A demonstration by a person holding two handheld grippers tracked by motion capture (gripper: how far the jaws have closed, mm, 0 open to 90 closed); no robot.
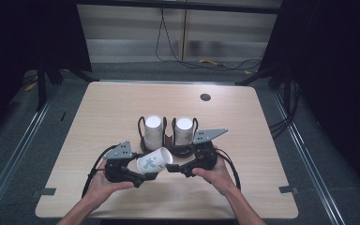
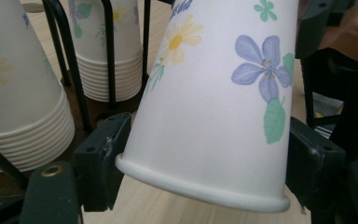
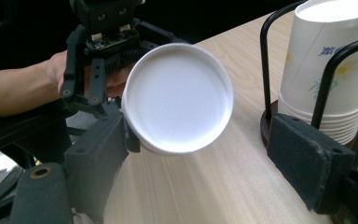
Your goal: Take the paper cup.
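On the table [image 1: 243,187], two cup stacks stand side by side in a wire holder [image 1: 168,136] near the middle — the left stack [image 1: 153,132] and the right stack [image 1: 183,131]. Just in front of the holder, a single paper cup [image 1: 154,161] lies tilted on its side, above the tabletop, between the left gripper [image 1: 146,177] on its left and the right gripper [image 1: 170,168] on its right. A small round hole [image 1: 205,97] sits behind the holder — toward the far edge.

Lab — black curtains [image 1: 23,33], cabled floor [image 1: 178,58]
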